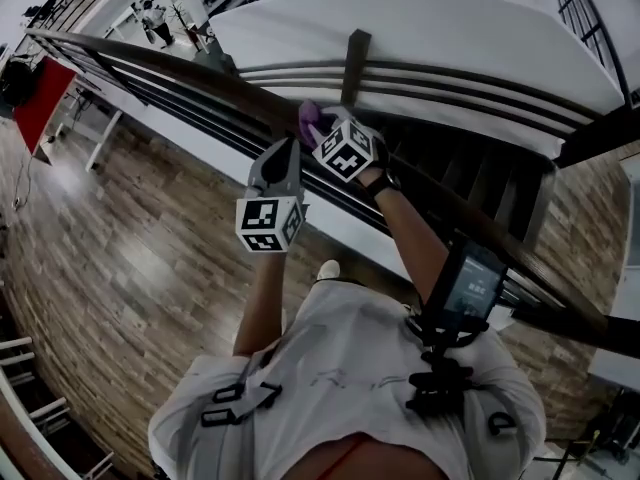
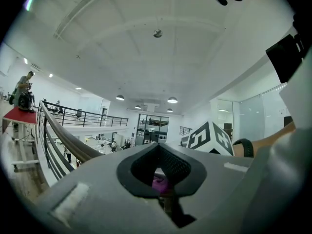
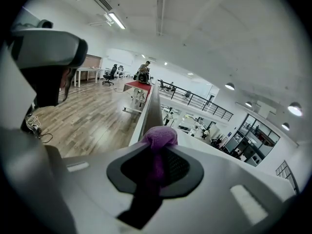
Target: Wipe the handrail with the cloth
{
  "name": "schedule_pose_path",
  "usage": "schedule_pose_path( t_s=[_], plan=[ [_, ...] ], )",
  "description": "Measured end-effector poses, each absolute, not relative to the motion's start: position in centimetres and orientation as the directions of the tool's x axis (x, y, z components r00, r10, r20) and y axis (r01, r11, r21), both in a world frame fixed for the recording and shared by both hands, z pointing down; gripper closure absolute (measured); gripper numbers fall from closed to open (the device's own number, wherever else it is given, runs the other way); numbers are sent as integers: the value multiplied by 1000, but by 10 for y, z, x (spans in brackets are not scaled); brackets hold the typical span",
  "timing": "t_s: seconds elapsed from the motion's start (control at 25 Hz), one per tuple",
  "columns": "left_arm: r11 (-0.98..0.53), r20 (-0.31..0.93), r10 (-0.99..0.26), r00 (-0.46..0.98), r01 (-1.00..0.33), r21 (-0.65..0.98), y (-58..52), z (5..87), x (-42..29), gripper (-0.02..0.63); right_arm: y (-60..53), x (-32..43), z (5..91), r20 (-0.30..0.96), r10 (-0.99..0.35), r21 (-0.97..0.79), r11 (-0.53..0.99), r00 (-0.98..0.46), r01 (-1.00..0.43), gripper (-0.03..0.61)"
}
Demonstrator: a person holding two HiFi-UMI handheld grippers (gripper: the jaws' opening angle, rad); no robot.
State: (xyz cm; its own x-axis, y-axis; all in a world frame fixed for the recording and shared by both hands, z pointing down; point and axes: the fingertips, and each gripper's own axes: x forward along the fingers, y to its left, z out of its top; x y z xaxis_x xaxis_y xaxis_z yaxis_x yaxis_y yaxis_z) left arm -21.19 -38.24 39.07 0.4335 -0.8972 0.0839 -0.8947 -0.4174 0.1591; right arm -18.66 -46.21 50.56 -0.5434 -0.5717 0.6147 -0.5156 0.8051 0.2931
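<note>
A dark wooden handrail (image 1: 200,78) runs from upper left to lower right across the head view. My right gripper (image 1: 324,130) is over it, shut on a purple cloth (image 1: 309,118) that bulges out past its jaws. In the right gripper view the cloth (image 3: 160,136) sits on the rail (image 3: 153,108), which stretches away ahead. My left gripper (image 1: 286,152) hovers just left of the right one, close beside the rail, jaws together. In its own view the left gripper (image 2: 157,147) shows a speck of purple cloth (image 2: 158,182) through the gap behind its tips.
Thin metal bars (image 1: 150,93) run under the handrail, and a dark post (image 1: 354,60) stands behind it. Beyond is a drop to a lower floor past a white curved ledge (image 1: 420,28). A red table (image 1: 40,98) stands at far left on the wood floor (image 1: 130,268).
</note>
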Motion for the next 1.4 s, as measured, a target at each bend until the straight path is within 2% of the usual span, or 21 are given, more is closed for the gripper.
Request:
schedule_pose_path(
  t_s=[0.84, 1.4],
  plan=[
    [-616, 77, -777, 624, -780, 110, -343, 391, -36, 612, -352, 11, 502, 572, -691, 254, 661, -441, -706, 522],
    [-836, 93, -538, 838, -544, 68, -286, 386, 116, 612, -275, 189, 504, 558, -818, 327, 374, -142, -868, 522]
  ],
)
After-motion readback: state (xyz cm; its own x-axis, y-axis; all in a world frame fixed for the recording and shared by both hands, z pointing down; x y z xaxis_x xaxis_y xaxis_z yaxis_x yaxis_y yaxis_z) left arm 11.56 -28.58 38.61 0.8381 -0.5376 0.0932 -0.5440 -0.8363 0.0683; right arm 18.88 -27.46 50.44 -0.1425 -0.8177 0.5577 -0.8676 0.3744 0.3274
